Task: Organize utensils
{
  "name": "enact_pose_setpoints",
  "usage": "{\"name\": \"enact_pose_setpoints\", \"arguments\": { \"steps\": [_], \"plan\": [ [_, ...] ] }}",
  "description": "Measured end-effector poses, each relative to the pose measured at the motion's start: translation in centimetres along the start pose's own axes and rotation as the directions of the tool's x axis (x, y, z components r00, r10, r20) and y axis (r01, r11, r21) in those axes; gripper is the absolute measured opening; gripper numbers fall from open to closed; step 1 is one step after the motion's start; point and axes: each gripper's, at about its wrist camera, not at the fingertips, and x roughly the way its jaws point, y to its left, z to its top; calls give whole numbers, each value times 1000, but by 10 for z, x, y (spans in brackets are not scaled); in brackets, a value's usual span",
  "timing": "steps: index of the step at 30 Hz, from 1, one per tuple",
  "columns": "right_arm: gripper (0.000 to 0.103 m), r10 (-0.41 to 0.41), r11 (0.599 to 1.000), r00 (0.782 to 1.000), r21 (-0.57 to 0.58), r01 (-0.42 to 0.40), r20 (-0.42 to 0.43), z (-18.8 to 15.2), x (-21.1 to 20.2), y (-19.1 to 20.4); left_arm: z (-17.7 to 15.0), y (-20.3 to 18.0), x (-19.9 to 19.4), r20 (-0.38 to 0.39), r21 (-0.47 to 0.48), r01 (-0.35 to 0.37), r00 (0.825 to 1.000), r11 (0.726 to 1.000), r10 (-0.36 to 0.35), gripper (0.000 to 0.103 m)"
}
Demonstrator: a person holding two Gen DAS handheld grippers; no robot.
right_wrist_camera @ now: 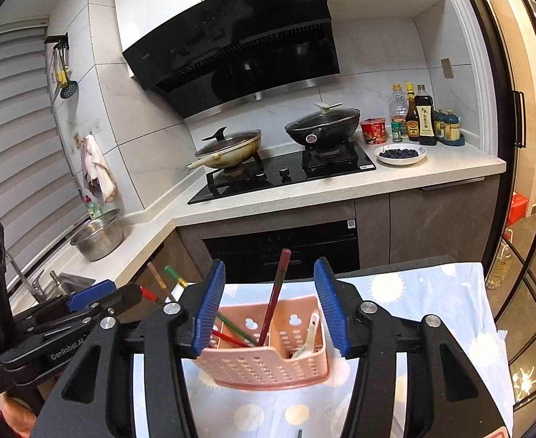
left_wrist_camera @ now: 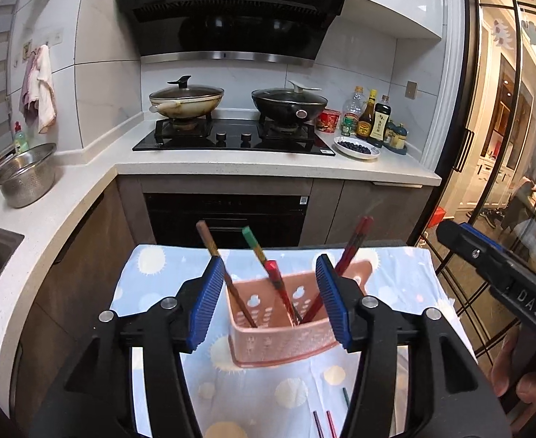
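Most utensils already stand in the pink basket [left_wrist_camera: 282, 332], which sits mid-cloth [left_wrist_camera: 151, 277] on the near table: 4 chopsticks [left_wrist_camera: 268, 266] I count in the left and middle slots, a spoon [right_wrist_camera: 310, 332] in the right one. I judge 3 sticks [left_wrist_camera: 328, 419] at the near edge still need collecting. My left gripper [left_wrist_camera: 268, 303] and right gripper [right_wrist_camera: 268, 306] both have jaws apart, clamping nothing.

Open right claw [right_wrist_camera: 270, 308] above pink utensil basket [right_wrist_camera: 264, 361] with chopsticks [right_wrist_camera: 273, 295] and spoon [right_wrist_camera: 310, 335].
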Motion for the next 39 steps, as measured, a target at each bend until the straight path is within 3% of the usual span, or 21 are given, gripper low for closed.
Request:
{"name": "enact_pose_setpoints", "arguments": {
  "steps": [3, 11, 18, 29, 39],
  "plan": [
    [52, -7, 1000, 1000, -11, 7, 3, -12, -14, 1, -16, -1, -11, -6, 7, 1, 1000, 1000, -1, 60],
    [52, -51, 997, 998, -65, 49, -27, -53, -46, 5, -60, -2, -28, -60, 8, -1, 998, 1000, 1, 60],
    [52, -90, 990, 988, -122, 75, -122, -107, -65, 4, -108, 2, -35, -138, -14, -36, 990, 999, 33, 60],
    [52, -186, 970, 943, -202, 132, -275, -218, -86, -1, -194, 2, -40, -283, 6, -70, 957, 998, 69, 62],
    [49, -170, 981, 904, -154, 117, -393, -277, -94, -6, -254, -5, -46, -378, 4, -65, 924, 998, 62, 63]
  ]
}}
